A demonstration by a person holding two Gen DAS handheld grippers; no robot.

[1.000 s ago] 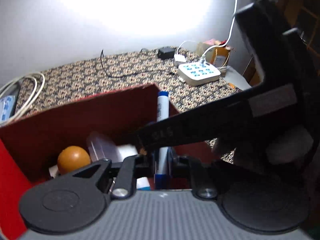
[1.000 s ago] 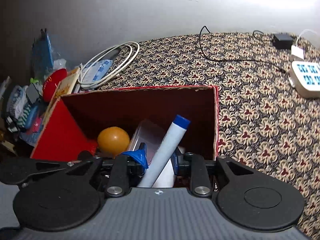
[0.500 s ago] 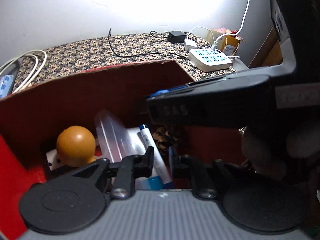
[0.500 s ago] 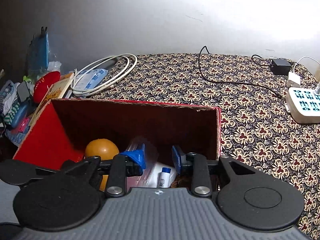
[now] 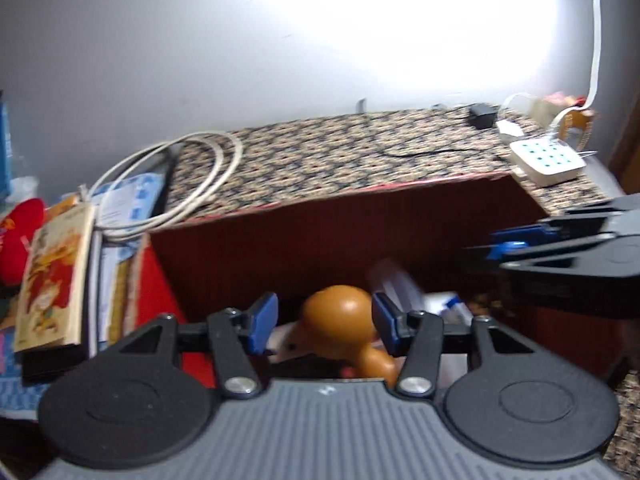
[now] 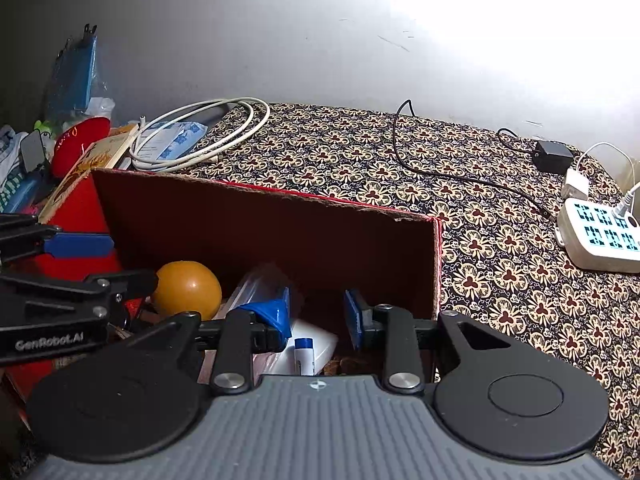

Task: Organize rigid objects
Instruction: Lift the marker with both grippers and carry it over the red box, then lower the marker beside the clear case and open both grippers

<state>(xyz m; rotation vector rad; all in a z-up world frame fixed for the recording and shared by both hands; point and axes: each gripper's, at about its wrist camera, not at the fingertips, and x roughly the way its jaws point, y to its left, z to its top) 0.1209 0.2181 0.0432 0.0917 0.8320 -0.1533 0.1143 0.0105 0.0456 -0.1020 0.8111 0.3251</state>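
A red cardboard box stands open on the patterned tablecloth. Inside lie an orange ball, a clear plastic case, and a white marker with a blue cap on a white packet. My left gripper hovers over the box's near side, its jaws opening, with the ball showing behind the gap and nothing pressed. My right gripper is open above the marker, empty. Each gripper shows at the edge of the other's view.
A coiled white cable and a blue-white packet lie behind the box. Books and a red cushion crowd the left. A white power strip, a black adapter and a black wire lie on the cloth at right. A wall backs the table.
The marker left both grippers and now lies in the box. My left gripper opened wide and swung left toward the ball. My right gripper opened and stayed over the box.
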